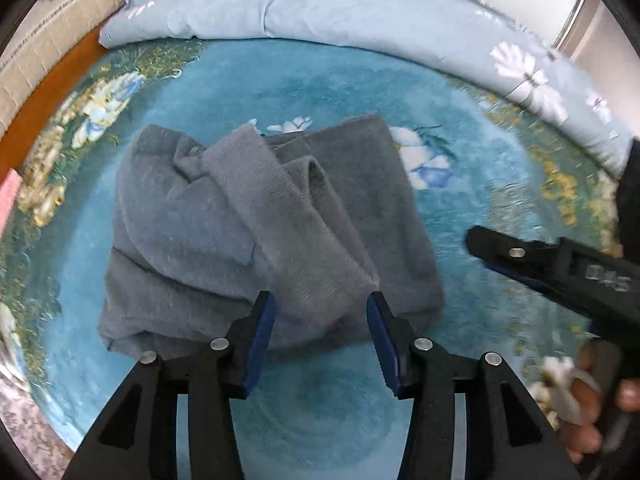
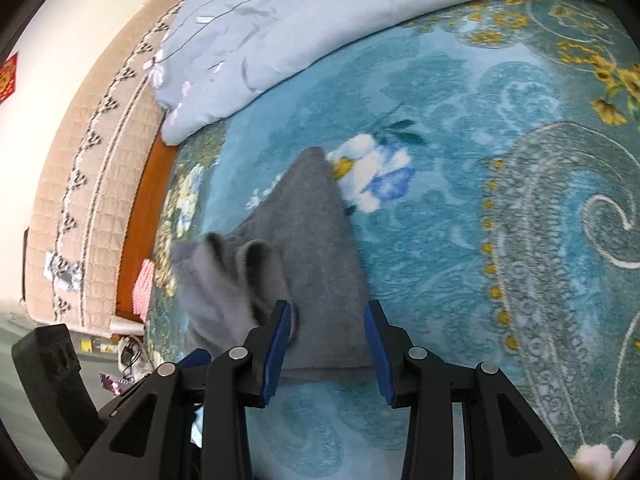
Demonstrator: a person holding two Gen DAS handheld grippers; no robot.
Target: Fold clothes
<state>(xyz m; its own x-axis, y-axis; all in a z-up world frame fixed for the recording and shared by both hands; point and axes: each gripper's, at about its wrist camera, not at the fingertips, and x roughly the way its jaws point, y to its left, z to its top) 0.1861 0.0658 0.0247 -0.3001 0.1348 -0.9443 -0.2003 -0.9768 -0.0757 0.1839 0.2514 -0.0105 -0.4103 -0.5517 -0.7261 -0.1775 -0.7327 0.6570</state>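
A grey towel (image 1: 224, 240) lies rumpled and partly folded on the teal flowered blanket (image 1: 320, 80). One long folded strip of it runs toward my left gripper (image 1: 320, 308), whose jaws stand open with the strip's end lying loose between the blue pads (image 1: 262, 336). In the right wrist view the same towel (image 2: 316, 248) shows a flat right half and a bunched left half. My right gripper (image 2: 326, 316) hovers open over the towel's near edge. Seen from the left wrist, the right gripper (image 1: 480, 248) hangs to the right of the towel, over the blanket.
A pale blue flowered quilt (image 1: 360, 4) is heaped along the far side of the bed. A beige padded headboard (image 2: 92, 184) and an orange wooden rail (image 2: 148, 216) border the left. A pink cloth (image 2: 142, 284) lies at that edge. A person's hand (image 1: 592, 408) shows at lower right.
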